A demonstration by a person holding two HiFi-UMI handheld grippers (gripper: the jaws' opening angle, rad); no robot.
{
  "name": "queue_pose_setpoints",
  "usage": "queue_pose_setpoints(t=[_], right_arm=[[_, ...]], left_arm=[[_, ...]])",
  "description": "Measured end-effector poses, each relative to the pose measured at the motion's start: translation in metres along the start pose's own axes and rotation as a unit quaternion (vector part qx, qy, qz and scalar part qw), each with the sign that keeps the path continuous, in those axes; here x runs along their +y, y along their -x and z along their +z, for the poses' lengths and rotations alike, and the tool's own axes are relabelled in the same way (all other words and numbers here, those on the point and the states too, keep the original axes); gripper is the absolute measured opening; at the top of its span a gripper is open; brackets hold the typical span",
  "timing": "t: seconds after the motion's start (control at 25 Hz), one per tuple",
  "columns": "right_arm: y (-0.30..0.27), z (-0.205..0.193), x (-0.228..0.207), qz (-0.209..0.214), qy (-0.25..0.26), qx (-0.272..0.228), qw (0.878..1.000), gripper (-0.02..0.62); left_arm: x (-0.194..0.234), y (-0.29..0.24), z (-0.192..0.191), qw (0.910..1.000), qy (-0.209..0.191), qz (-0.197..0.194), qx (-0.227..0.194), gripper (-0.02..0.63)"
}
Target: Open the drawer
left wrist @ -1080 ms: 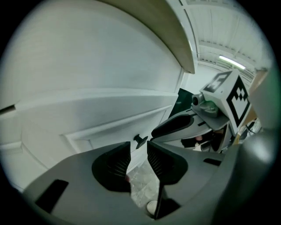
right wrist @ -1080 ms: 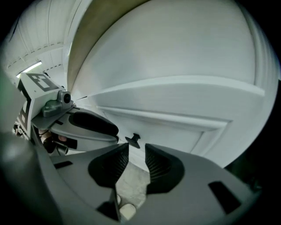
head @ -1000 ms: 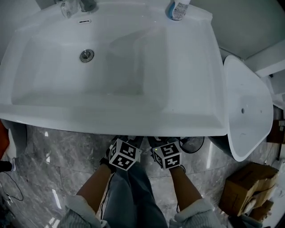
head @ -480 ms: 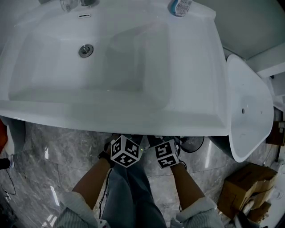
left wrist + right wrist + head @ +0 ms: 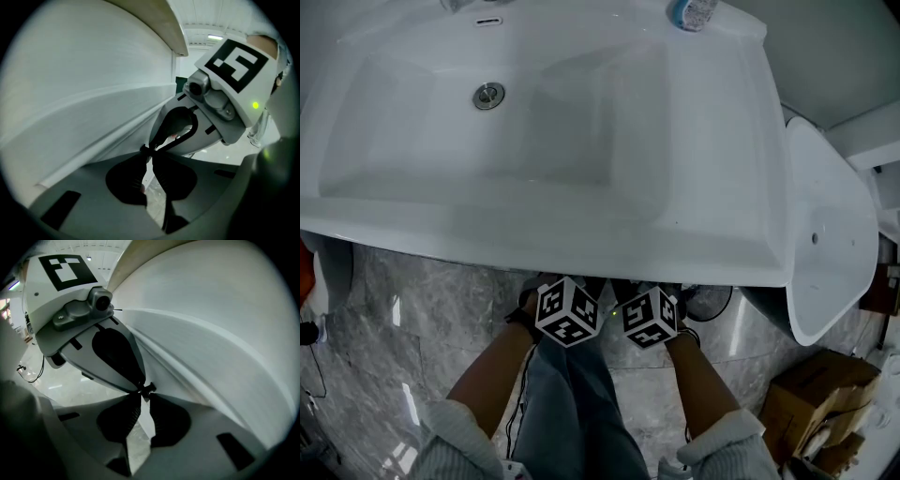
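Note:
A white sink (image 5: 581, 234) fills the head view, and its front rim hides the drawer below. Only the marker cubes of the left (image 5: 569, 312) and right (image 5: 650, 317) grippers show, side by side under that rim. The drawer front (image 5: 84, 108) is a smooth white panel. My left gripper (image 5: 148, 151) has its tips together at the panel's lower edge; whether they pinch it is hidden. My right gripper (image 5: 143, 391) has just been closing. A white sliver of the drawer front (image 5: 225, 333) sits between its pads. The two grippers' tips almost touch.
A drain (image 5: 488, 95) and a bottle (image 5: 694, 11) mark the sink's far side. A white oval basin (image 5: 825, 234) stands on edge at the right, with a cardboard box (image 5: 820, 403) below it. The person's jeans (image 5: 572, 403) and grey marble floor (image 5: 422, 309) lie beneath the grippers.
Both marker cubes have rolled on the spot and drawn slightly closer together. The hands stay under the sink's front rim. The head view has shifted a little.

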State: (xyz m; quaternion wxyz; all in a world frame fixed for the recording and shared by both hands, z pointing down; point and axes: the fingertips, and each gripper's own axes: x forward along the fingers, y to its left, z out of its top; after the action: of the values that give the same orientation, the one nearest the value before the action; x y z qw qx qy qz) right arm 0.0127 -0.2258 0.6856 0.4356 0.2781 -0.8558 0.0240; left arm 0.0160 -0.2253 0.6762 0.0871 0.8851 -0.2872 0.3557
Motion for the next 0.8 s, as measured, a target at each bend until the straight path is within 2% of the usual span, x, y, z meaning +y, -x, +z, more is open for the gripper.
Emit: queue_pose_setpoints(t=[0.24,0.8], right_arm=[[0.0005,-0.0003,0.0002,0.007,-0.007,0.0,1.0,0.052],[0.007,-0.0028,0.009,0.013,-0.031,0.009,0.999,0.044]], left_arm=[[-0.0006,0.0006,-0.0004,0.9999,-0.004,0.017,0.0,0.046],[-0.0081,0.006,-0.005,0.9993,0.033,0.019,0.0,0.043]])
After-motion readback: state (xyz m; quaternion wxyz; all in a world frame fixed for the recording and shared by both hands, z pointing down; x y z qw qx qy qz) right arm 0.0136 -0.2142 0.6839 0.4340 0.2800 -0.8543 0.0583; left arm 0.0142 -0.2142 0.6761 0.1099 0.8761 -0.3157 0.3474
